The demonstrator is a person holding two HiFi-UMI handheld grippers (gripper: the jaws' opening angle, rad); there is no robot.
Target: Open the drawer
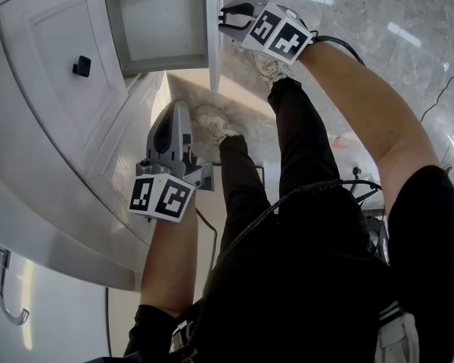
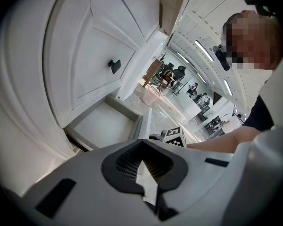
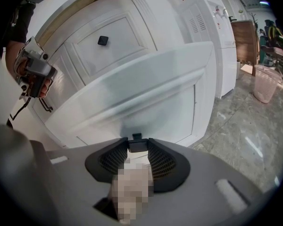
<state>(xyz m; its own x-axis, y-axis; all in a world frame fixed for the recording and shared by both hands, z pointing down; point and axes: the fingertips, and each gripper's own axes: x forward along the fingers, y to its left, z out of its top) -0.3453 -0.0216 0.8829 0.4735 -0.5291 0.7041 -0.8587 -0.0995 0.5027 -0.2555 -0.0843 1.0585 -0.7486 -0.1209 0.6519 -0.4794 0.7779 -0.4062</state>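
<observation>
The white drawer (image 1: 163, 21) stands pulled out of the cabinet, and its inside (image 2: 108, 126) looks empty. My right gripper (image 1: 222, 17) is at the drawer's front panel (image 1: 214, 44), shut on the small black knob (image 3: 137, 144), which sits between its pads. From this gripper's own view the front panel (image 3: 151, 98) fills the middle. My left gripper (image 1: 174, 106) hangs lower, beside the cabinet's side and apart from the drawer. Its jaws (image 2: 141, 141) are shut with nothing in them. The left gripper (image 3: 35, 72) also shows at the left of the right gripper view.
A panelled cabinet front above the drawer has its own black knob (image 1: 82, 66). A metal hook handle (image 1: 4, 278) sits at the lower left. The person's legs and shoes (image 1: 212, 123) stand on the marble floor right by the drawer. A pink basket (image 3: 266, 81) is further off.
</observation>
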